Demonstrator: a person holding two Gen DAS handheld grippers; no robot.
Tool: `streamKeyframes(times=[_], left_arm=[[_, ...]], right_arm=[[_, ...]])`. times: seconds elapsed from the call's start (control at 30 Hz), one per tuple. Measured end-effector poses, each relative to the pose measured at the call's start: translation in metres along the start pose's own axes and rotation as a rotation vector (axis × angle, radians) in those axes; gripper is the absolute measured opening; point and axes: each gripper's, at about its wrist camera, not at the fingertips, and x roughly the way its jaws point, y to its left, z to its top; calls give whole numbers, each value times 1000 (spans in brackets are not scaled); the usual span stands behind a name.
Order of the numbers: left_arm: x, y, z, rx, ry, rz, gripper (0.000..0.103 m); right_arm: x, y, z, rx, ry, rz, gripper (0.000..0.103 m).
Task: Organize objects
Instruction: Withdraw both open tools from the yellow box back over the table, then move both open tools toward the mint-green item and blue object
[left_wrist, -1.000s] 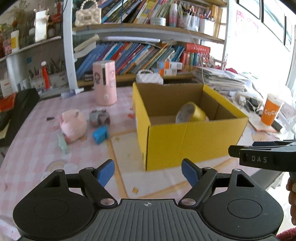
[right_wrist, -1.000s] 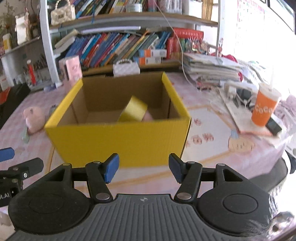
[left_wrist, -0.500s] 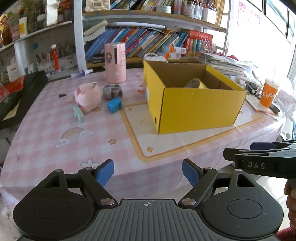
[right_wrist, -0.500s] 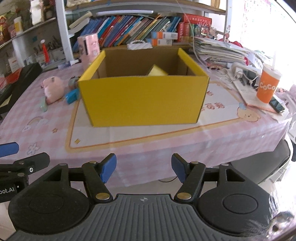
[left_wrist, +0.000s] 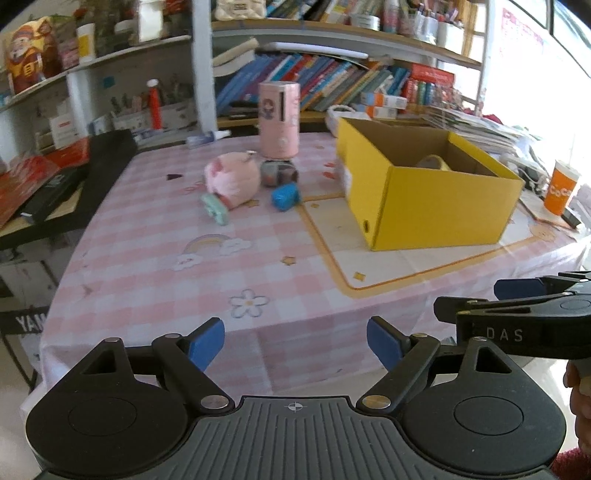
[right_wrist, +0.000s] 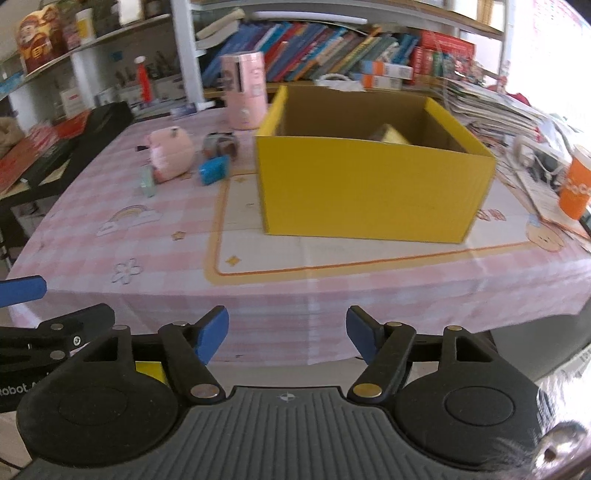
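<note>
Pulled back from the table since a second ago, both grippers, with the yellow box (left_wrist: 436, 192) now well away instead of filling the views.

Seen from the left wrist: left gripper (left_wrist: 295, 341) spread wide and holding nothing, hanging off the near edge of the pink checked tablecloth (left_wrist: 207, 280). Right gripper (left_wrist: 517, 314) visible side-on at the right margin, marked DAS. Well ahead on the cloth, a loose cluster to the left of the box: pink plush pig (left_wrist: 232, 177), grey tape roll (left_wrist: 277, 172) just behind a blue block (left_wrist: 285, 196), and a mint-green piece (left_wrist: 214, 209) touching or nearly touching the pig's near side. Tall pink canister (left_wrist: 279, 120) upright behind them. Yellow tape roll (left_wrist: 434, 162) leaning inside the open box. Orange cup (left_wrist: 560, 192) far right, past the box.

Seen from the right wrist: right gripper (right_wrist: 287, 334) likewise parted with nothing between the blue pads, off the table's near edge. Left gripper (right_wrist: 55, 325) poking in at lower left, one blue fingertip (right_wrist: 22, 290) showing. Yellow box (right_wrist: 373, 192) straight ahead on the cream mat, only the top of the yellow tape roll (right_wrist: 393, 134) peeking above its front wall. Plush pig (right_wrist: 171, 153), grey tape roll (right_wrist: 221, 142), blue block (right_wrist: 214, 170) and mint-green piece (right_wrist: 147, 183) grouped left of the box, all outside it. Pink canister (right_wrist: 245, 90) behind them, slightly blurred. Orange cup (right_wrist: 576, 184) at the right edge.
</note>
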Motion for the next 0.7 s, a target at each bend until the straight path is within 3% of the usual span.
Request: streamKeyframes(times=[0.7], left_arm=[[-9,47,1,-67,-35,68,87]], right_arm=[[9,57,19,-113,-29,85,73]])
